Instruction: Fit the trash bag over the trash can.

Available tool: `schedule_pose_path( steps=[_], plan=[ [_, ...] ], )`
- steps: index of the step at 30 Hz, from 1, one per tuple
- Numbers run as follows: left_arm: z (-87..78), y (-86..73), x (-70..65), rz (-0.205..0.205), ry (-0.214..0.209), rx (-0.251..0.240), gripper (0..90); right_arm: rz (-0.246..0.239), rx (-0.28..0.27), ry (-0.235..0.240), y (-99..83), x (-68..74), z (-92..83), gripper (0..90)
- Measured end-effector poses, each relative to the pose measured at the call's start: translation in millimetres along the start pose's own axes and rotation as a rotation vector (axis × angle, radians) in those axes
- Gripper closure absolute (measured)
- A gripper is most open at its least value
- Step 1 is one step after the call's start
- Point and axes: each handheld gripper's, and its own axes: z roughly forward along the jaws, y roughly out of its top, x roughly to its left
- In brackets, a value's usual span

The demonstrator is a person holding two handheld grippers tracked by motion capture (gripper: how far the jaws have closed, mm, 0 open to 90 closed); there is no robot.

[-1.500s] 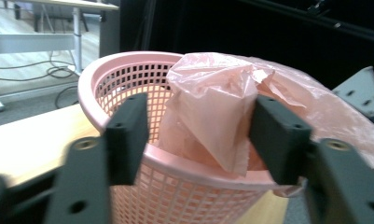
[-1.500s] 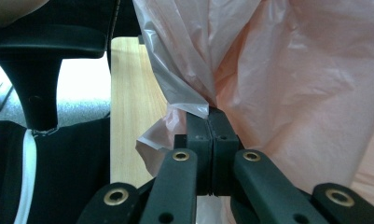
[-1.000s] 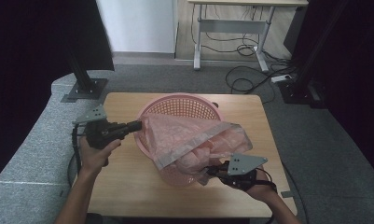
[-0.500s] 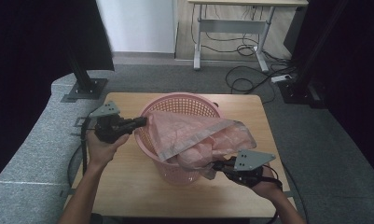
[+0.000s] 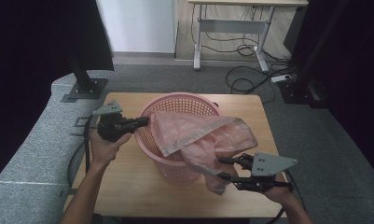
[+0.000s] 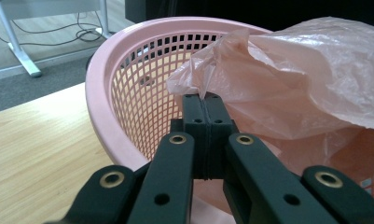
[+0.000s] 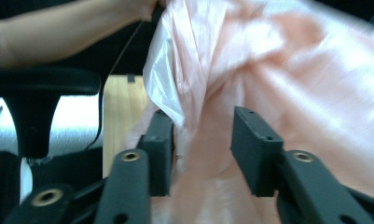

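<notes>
your left gripper point(image 5: 142, 122) pinching the pink bag point(image 5: 208, 137) at the basket point(image 5: 175, 103) rim mid-frame, right gripper point(image 5: 225, 168) lower right, jaws just opened, bag loose between them

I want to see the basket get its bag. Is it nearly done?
Not yet. Done: the pink bag lies across the pink basket. In hand: the left gripper pinches the bag's edge at the rim; the right gripper has just been opening, plastic loose between its jaws. Left: spreading the bag around the rim.

A thin, crinkled, translucent pink plastic bag point(image 5: 208, 137) drapes over the near right rim of a round pink plastic mesh basket point(image 5: 175, 105), which stands upright mid-worktop.
</notes>
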Motion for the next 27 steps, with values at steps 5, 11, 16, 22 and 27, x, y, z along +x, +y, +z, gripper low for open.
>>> schedule_pose_path(
  steps=[5,11,16,22,27],
  plan=[
    [1.4,0.2,0.6,0.000,-0.007,0.002,89.6,0.006,-0.037,-0.067,11.7,-10.0,-27.7,50.3],
    [-0.3,-1.6,3.7,-0.009,-0.010,-0.005,89.6,0.034,-0.064,-0.067,19.1,-20.1,-38.1,47.8],
    [-1.7,-2.6,7.0,-0.022,-0.017,-0.015,89.6,0.033,-0.073,0.000,22.4,-6.8,-30.0,44.5],
    [-2.3,-1.3,5.8,-0.017,-0.021,-0.019,89.6,0.032,-0.077,-0.096,33.6,-20.1,-32.0,44.3],
    [0.4,-0.9,10.3,-0.025,-0.040,-0.021,89.5,0.069,-0.022,-0.203,31.6,-56.1,-25.4,42.6]
  ],
)
